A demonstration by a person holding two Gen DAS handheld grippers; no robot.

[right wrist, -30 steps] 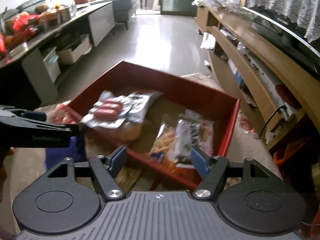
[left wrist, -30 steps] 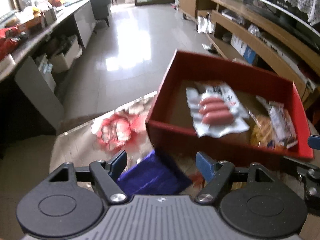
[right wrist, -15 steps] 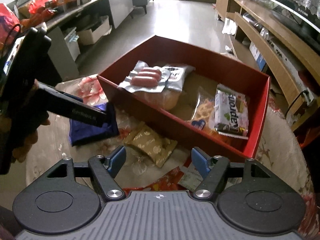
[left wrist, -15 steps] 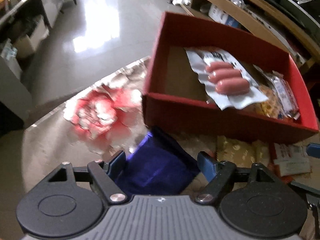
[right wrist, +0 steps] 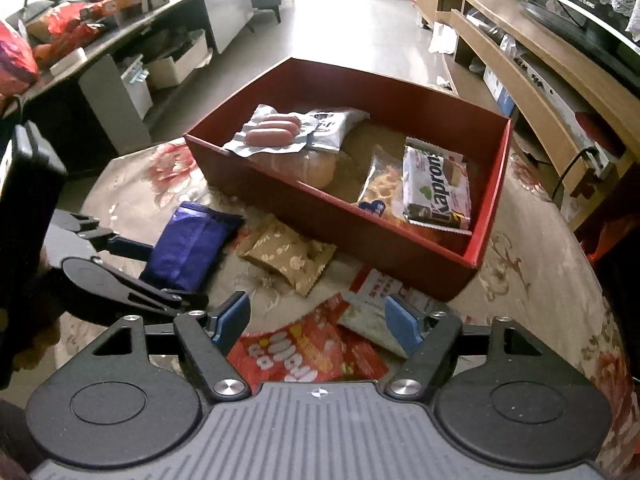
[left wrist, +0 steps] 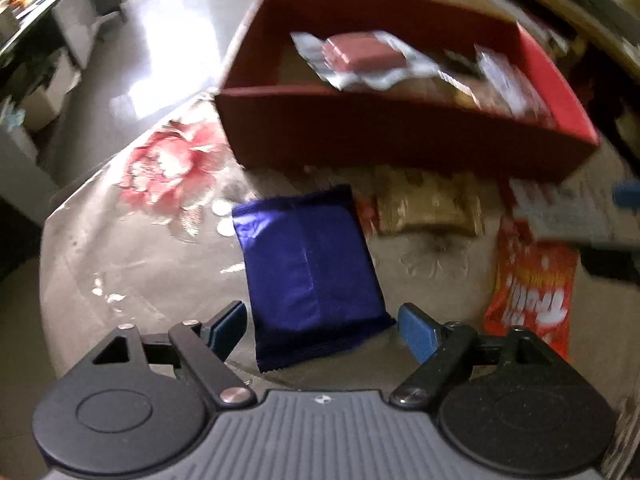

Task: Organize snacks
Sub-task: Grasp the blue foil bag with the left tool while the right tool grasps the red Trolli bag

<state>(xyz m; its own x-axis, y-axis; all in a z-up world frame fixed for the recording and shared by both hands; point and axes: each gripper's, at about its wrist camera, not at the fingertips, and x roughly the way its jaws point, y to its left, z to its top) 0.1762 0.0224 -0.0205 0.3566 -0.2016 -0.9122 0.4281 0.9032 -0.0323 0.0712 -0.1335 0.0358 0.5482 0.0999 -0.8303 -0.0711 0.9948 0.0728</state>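
A large red cardboard box (right wrist: 494,184) of snacks stands behind a glossy purple foil snack packet (left wrist: 308,276), lying flat on the floral tablecloth (left wrist: 132,248); light, crinkly, slippery, best pinched across its near end. 2 grippers, left (left wrist: 320,330) and right (right wrist: 316,320), jaws opening, grip nothing.

The box (right wrist: 492,200) was deep red, its floor bare cardboard brown. The surface (left wrist: 120,280) wore a beige cloth printed with pink-red peonies (left wrist: 172,168). The packet (left wrist: 312,280) at its 9 o'clock edge was glossy violet-blue. A gold wrapper (right wrist: 288,256) carried pale dots. The pouch (right wrist: 304,356) at 6 o'clock was orange-red with white lettering. Each tool had black arms and blue pads (right wrist: 400,328).
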